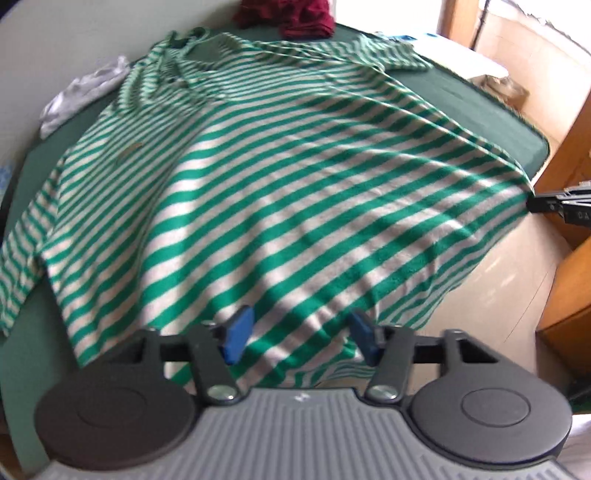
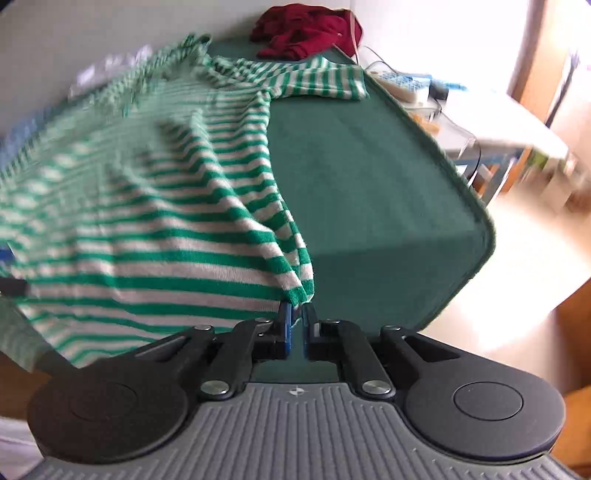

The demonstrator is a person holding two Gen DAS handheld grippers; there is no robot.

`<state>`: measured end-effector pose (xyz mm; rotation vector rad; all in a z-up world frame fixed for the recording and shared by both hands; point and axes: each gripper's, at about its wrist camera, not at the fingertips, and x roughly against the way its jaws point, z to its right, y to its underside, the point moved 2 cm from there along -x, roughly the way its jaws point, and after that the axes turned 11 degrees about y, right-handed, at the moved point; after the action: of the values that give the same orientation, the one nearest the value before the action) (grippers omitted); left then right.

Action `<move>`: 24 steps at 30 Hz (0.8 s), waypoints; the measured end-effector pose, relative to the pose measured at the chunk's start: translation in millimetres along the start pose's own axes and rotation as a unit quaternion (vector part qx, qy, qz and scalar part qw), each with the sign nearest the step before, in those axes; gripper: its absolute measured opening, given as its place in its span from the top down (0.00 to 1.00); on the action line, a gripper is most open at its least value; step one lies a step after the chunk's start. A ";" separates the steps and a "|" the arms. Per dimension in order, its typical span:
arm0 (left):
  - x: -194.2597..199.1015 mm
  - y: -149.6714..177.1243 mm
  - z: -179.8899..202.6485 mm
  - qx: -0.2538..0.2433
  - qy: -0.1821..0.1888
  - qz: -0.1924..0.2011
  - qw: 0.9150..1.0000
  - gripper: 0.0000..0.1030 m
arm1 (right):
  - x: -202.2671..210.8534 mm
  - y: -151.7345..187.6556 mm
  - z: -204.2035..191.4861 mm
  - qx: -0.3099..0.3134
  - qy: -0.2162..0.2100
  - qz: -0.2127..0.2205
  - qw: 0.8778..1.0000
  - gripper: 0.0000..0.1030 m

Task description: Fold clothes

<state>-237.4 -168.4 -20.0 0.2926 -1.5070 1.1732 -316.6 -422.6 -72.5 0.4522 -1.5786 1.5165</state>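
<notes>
striped shirt [image 1: 280, 192]: green and white, spread over green table cover [image 1: 491, 110], hem end hanging past the near table edge; collar end far, toward the wall.

left gripper [image 1: 301, 339]: blue pads [image 1: 238, 334] set wide apart, hem cloth lying between and beneath them; not pinched.

right gripper [image 2: 297, 328]: pads nearly together, clamped on the shirt's lower corner [image 2: 301, 286], cloth bunched and rising from the tips.

seen from left wrist only:
- full shirt front, flat across most of the table, small tan mark [image 1: 127, 153] on the chest area
- white crumpled cloth [image 1: 83, 92] at far left beside the shirt's shoulder
- other gripper's black tip [image 1: 554, 205] at the shirt's right hem corner, touching it
- wooden furniture [image 1: 569, 280] at right, pale floor below

seen from right wrist only:
- wide bare stretch of the table cover to the right of the shirt, rounded near corner [image 2: 484, 236]
- one short sleeve [image 2: 325, 81] laid out flat at the far end
- white side table [image 2: 509, 129] with small blurred items, beyond the cover's edge
- shirt body heavily blurred at left

in both views: dark red garment [image 2: 306, 31], heaped at the far edge, apart from the shirt.
</notes>
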 end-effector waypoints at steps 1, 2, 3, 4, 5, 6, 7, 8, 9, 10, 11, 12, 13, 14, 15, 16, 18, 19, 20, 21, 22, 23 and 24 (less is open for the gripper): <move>3.6 1.3 -2.8 0.013 0.003 0.003 1.000 0.71 | 0.8 -1.0 4.1 -0.006 -0.009 0.001 1.000 0.96; 7.2 2.6 -5.5 0.026 0.006 0.007 1.000 0.73 | 1.7 -2.3 4.0 0.001 -0.016 0.006 1.000 0.96; 9.5 3.8 -5.9 0.039 0.006 0.010 0.999 0.90 | 2.6 -3.4 3.9 0.007 -0.022 0.012 1.000 0.94; 11.8 5.0 -6.4 0.053 0.007 0.012 0.998 0.91 | 3.9 -3.9 3.3 0.006 -0.030 0.016 0.999 0.93; 14.0 6.1 -6.8 0.067 0.007 0.015 0.998 0.90 | 4.7 -4.9 3.6 0.002 -0.038 0.020 0.999 0.87; 15.1 7.0 -4.5 0.069 -0.006 0.014 0.997 0.83 | 6.8 -4.8 3.5 0.003 -0.047 0.023 0.999 0.83; 17.8 9.2 -5.1 0.075 -0.024 0.017 0.997 0.60 | 8.9 -4.7 3.5 0.005 -0.056 0.027 0.998 0.80; 20.5 11.5 -5.7 0.080 -0.041 0.019 0.996 0.43 | 11.0 -4.7 3.5 0.007 -0.065 0.031 0.997 0.73; 23.2 13.8 -6.3 0.085 -0.059 0.021 0.994 0.15 | 13.1 -4.6 3.5 0.009 -0.074 0.035 0.997 0.65; 30.0 17.0 -8.8 0.097 -0.067 0.028 0.993 0.07 | 15.2 -4.6 3.5 0.011 -0.082 0.039 0.996 0.64; 36.7 20.2 -11.4 0.108 -0.074 0.035 0.991 0.08 | 17.4 -4.5 3.5 0.012 -0.091 0.043 0.995 0.64; 42.3 23.2 -13.4 0.122 -0.080 0.035 0.989 0.07 | 19.0 -4.2 3.5 0.015 -0.100 0.045 0.994 0.64; 46.8 27.7 -17.7 0.138 -0.096 0.032 0.985 0.03 | 17.7 -2.8 3.9 0.021 -0.107 0.042 0.993 0.63; 51.2 32.3 -21.8 0.154 -0.112 0.029 0.981 0.02 | 16.4 -1.4 4.2 0.027 -0.114 0.039 0.992 0.63; 53.3 37.5 -25.8 0.167 -0.122 0.023 0.978 0.02 | 15.1 0.0 4.6 0.033 -0.121 0.037 0.991 0.63; 55.3 42.8 -29.7 0.180 -0.132 0.017 0.975 0.02 | 13.7 1.5 4.9 0.040 -0.128 0.034 0.990 0.62; 51.8 53.8 -33.9 0.203 -0.144 -0.001 0.969 0.01 | 11.1 4.3 5.4 0.052 -0.142 0.027 0.988 0.62; 50.0 59.3 -36.0 0.214 -0.150 -0.010 0.965 0.01 | 9.6 5.3 4.3 0.056 -0.149 0.023 0.987 0.62; 48.2 64.8 -38.0 0.225 -0.156 -0.019 0.962 0.01 | 8.2 6.3 3.2 0.061 -0.156 0.020 0.986 0.62; 46.5 70.3 -40.1 0.236 -0.162 -0.028 0.958 0.01 | 7.5 7.1 2.6 0.066 -0.161 0.018 0.984 0.62; 41.3 75.7 -39.8 0.238 -0.164 -0.037 0.957 0.01 | 6.9 8.1 2.0 0.072 -0.167 0.017 0.983 0.62; 36.1 81.1 -39.5 0.240 -0.165 -0.046 0.955 0.01 | 6.4 9.4 2.2 0.080 -0.170 0.017 0.982 0.62; 30.5 86.4 -39.6 0.243 -0.164 -0.052 0.955 0.01 | 5.9 10.6 2.5 0.087 -0.173 0.017 0.981 0.62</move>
<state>-286.2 -84.3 -42.9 0.9283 -1.4404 1.4520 -328.8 -421.1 -74.1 0.8295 -1.7283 1.6758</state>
